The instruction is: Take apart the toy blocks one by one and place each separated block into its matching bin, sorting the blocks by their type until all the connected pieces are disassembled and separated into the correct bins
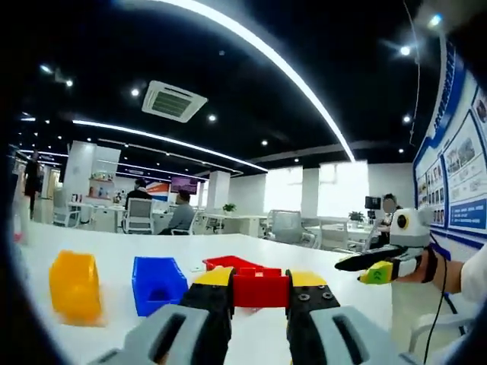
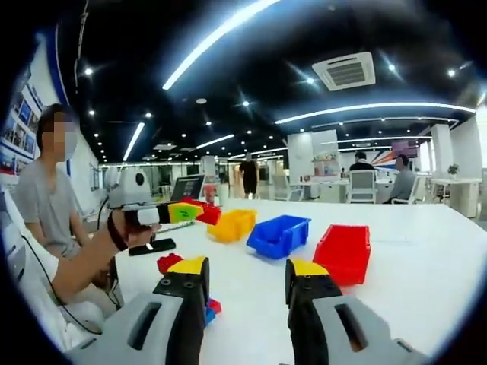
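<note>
— Left tool (image 1: 261, 280) was clamped on the joined blocks (image 1: 261, 293), held above the table (image 1: 114, 243). Right tool (image 2: 246, 268) had its jaws apart, with nothing between them.

— What could go wrong?

— If the right tool pulled at an angle, I think a piece could slip free and fall beside the red bin (image 1: 227, 263), or into a wrong one.

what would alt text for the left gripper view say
The left gripper is shut on a red block above a white table holding a yellow bin, a blue bin and a red bin. The right gripper enters from the right.
</note>
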Motion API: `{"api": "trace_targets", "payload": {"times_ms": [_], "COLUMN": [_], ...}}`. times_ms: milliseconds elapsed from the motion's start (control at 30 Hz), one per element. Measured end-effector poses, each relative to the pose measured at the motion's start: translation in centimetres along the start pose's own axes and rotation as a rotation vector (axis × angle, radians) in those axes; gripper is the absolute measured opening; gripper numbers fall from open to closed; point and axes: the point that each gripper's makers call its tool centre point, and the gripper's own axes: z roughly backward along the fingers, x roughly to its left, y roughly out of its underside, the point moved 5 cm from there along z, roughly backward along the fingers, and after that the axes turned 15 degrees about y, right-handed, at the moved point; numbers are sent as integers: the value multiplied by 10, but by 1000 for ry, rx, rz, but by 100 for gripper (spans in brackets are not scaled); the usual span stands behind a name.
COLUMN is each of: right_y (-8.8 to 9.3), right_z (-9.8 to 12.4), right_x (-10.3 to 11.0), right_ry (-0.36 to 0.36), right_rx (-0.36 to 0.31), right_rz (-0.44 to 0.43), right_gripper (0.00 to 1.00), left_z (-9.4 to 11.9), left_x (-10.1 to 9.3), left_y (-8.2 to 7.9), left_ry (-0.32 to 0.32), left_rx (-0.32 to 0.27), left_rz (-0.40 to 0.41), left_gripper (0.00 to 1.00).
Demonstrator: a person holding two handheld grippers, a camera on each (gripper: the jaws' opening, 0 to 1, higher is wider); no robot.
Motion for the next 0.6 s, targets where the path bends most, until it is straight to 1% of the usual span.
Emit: {"api": "trace_targets", "payload": {"times_ms": [100,133,200,233,367,433,500,600], "right_y": [2,2,3,2,1,1,2,2], "right_z": [3,4,8,10,15,17,18,18], "right_x": [-2,-2,-2,-1,-2,-2,-3,-7], "right_ry": [8,8,8,9,11,11,14,21], "right_rx": [-2,-3,-6,-8,-12,-12,-11,-10], "right_rz": [-13,-14,-20,-20,-12,-10,-9,-9], "right_gripper": [41,40,40,40,40,39,39,39], "left_z": [-27,-30,-52,-65,-103,-120,-139,-156], "left_x": [8,9,18,23,41,49,59,70], "left_y": [-3,-3,-5,-3,1,4,10,16], "left_ry": [45,48,60,69,90,99,101,95], "left_rx": [25,28,42,65,106,111,124,144], "left_rz": [11,12,8,5,9,23,36,44], "left_gripper": [27,27,27,27,27,27,27,27]}}
